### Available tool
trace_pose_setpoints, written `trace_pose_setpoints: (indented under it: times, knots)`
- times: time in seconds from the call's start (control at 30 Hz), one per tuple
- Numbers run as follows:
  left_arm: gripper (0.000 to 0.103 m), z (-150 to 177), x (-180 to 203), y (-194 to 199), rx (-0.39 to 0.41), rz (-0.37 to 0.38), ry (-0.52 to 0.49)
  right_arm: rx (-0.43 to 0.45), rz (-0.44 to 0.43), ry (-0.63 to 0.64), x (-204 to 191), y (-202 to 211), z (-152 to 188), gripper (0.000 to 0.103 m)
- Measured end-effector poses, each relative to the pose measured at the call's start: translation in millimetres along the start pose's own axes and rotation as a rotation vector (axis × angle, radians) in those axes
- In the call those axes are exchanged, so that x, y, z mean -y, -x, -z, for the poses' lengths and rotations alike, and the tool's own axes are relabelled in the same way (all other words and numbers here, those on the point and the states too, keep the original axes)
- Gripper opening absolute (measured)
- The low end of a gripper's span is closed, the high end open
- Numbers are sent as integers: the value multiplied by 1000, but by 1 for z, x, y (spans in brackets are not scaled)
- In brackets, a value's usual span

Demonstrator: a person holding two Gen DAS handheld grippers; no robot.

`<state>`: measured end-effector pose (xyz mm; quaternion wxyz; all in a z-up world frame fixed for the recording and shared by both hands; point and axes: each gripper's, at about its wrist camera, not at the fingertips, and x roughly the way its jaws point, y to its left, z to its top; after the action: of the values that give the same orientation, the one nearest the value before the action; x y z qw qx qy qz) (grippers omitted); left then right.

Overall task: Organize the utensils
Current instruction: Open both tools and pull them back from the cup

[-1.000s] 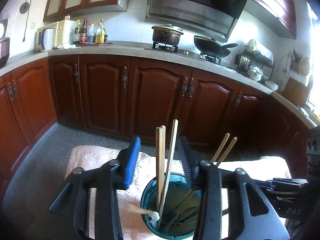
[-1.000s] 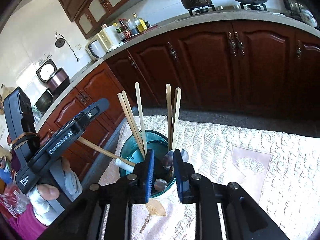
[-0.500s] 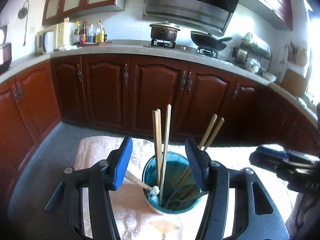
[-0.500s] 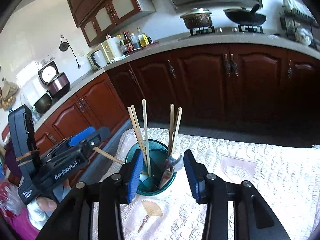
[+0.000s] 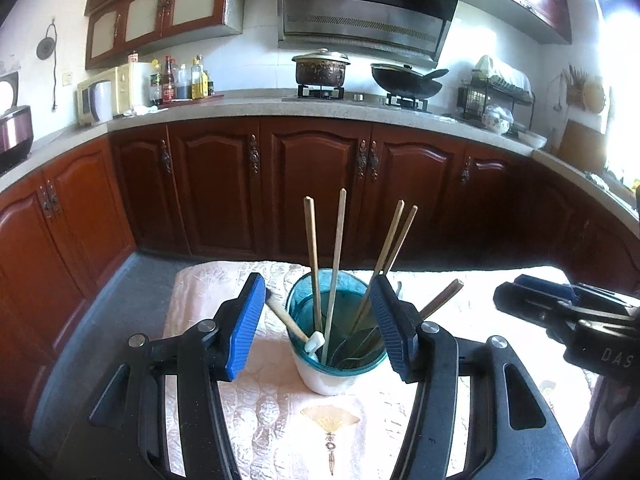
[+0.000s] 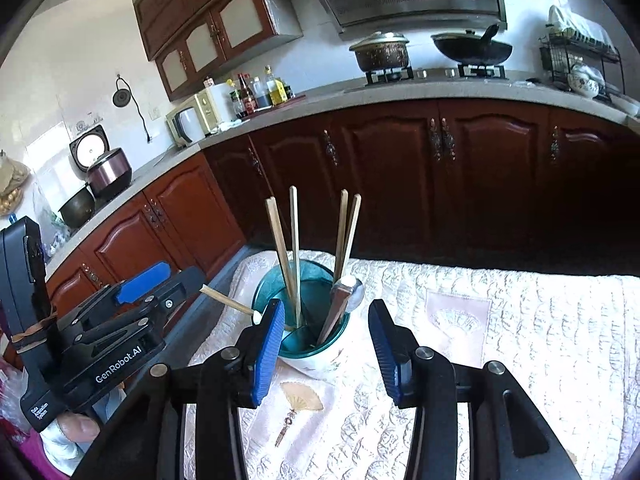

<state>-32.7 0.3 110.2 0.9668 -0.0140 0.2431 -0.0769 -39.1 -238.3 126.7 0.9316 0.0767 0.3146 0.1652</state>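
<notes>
My left hand-held gripper has its jaws spread wide, and nothing is between the pads: the cup stands on the table just beyond the blue fingertips, framed by them but not touched. These jaws have just been opening. My right hand-held gripper also stands open and empty, its jaws having just been opening too, with the cup just ahead of its left pad and apart from it.

The cup is teal inside and white outside, upright on a pale quilted cloth that covers the table. In it stand four chopsticks, two nearly upright and two leaning to the right. A wooden-handled utensil with a white end rests on the cup's left rim, its handle sticking out to the left. A metal spoon leans against the right rim, and other metal utensils lie inside, hard to tell apart.

From the left wrist view my right hand-held gripper shows at the right edge, over the cloth and well apart from the cup. From the right wrist view my left one is off to the left of the cup.
</notes>
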Motion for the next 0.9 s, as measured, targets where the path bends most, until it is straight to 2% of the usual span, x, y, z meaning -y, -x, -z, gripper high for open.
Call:
trace_pose_setpoints:
  times: [0.3, 0.6, 0.9]
  knots:
    - [55, -5, -8, 25, 30, -18, 18, 23, 15, 44, -24, 14, 6, 47]
    - [55, 15, -3, 30, -32, -71, 31, -12, 43, 55, -38, 3, 30, 50]
    - [55, 27, 1, 32, -62, -83, 27, -29, 58, 33, -39, -4, 43, 52]
